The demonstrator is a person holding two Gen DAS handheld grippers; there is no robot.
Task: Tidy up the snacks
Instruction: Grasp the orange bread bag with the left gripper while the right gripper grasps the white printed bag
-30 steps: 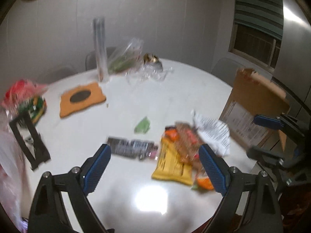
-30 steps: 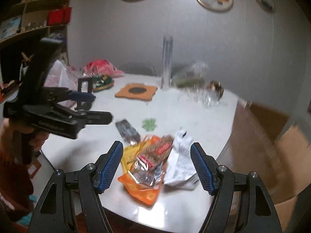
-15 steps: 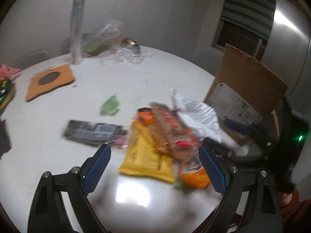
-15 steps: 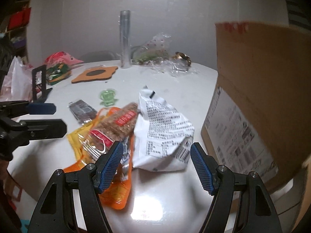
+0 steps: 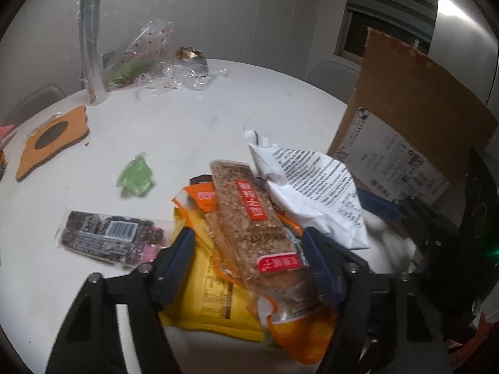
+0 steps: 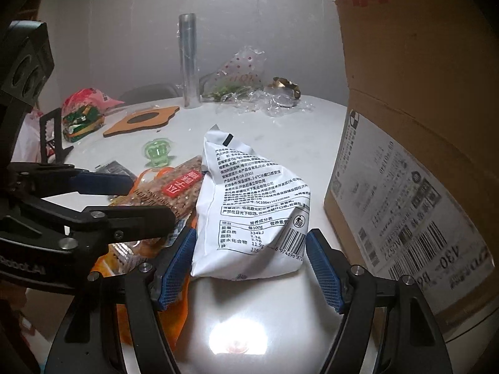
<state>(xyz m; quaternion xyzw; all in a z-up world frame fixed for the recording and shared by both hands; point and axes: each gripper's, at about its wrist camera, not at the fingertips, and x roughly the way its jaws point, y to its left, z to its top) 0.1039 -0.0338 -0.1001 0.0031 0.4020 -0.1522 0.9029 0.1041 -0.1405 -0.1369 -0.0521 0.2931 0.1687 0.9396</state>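
Note:
A pile of snacks lies on the white round table [image 5: 193, 124]: a brown cereal bar pack with red labels [image 5: 255, 221] on top of a yellow pack [image 5: 215, 296] and an orange pack [image 5: 305, 333], and a white printed bag [image 6: 252, 215] beside them. My left gripper [image 5: 249, 258] is open, its fingers on either side of the cereal bar pack. My right gripper [image 6: 249, 265] is open, its blue pads on either side of the white bag's near end. A dark bar [image 5: 109, 240] and a green jelly cup [image 5: 137, 177] lie to the left.
An open cardboard box [image 6: 421, 143] stands at the table's right edge. Farther back are an orange mat [image 5: 53, 137], a clear plastic roll [image 5: 90, 43] and crumpled cellophane bags [image 5: 149, 59]. A red and green bag [image 6: 84, 115] and a black stand [image 6: 53, 137] sit at the left.
Both grippers have moved forward and down to the snack pile. The left now straddles the cereal bar pack, the right straddles the white bag. Both stay open.

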